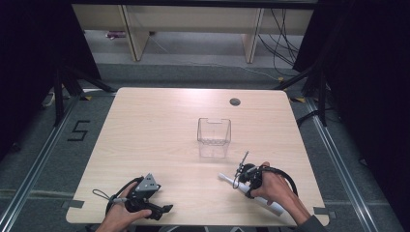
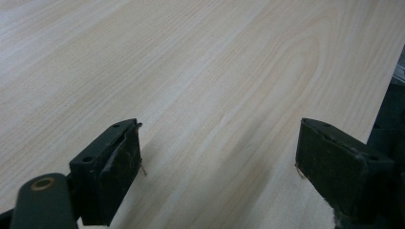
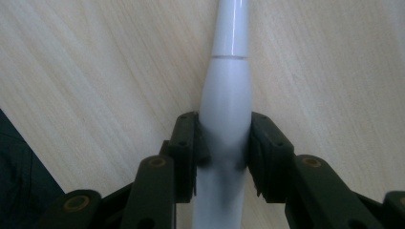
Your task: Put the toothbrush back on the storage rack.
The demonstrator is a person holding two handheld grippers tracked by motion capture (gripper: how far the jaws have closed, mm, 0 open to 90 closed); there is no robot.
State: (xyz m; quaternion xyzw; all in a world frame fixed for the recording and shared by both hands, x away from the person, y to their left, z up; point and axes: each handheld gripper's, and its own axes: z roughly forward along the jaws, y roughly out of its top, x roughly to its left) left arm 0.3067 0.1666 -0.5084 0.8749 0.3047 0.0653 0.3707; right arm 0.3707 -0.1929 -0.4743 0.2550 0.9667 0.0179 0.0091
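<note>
A long white object shaped like an electric toothbrush [image 1: 226, 179] lies flat on the wooden table [image 1: 159, 125] near the front right. My right gripper [image 1: 247, 187] comes down on its middle from above. In the right gripper view the two black pads press on both sides of the thick white body [image 3: 229, 81], so the right gripper [image 3: 224, 138] is shut on it. My left gripper [image 1: 162, 210] rests by the table's front left edge. Its jaws stand wide apart over bare wood, so the left gripper [image 2: 219, 162] is open.
A clear plastic bin [image 1: 213, 137] stands upright in the middle of the table, beyond the right gripper. A round cable hole [image 1: 235, 102] sits near the far edge. The table's front edge runs close behind both hands.
</note>
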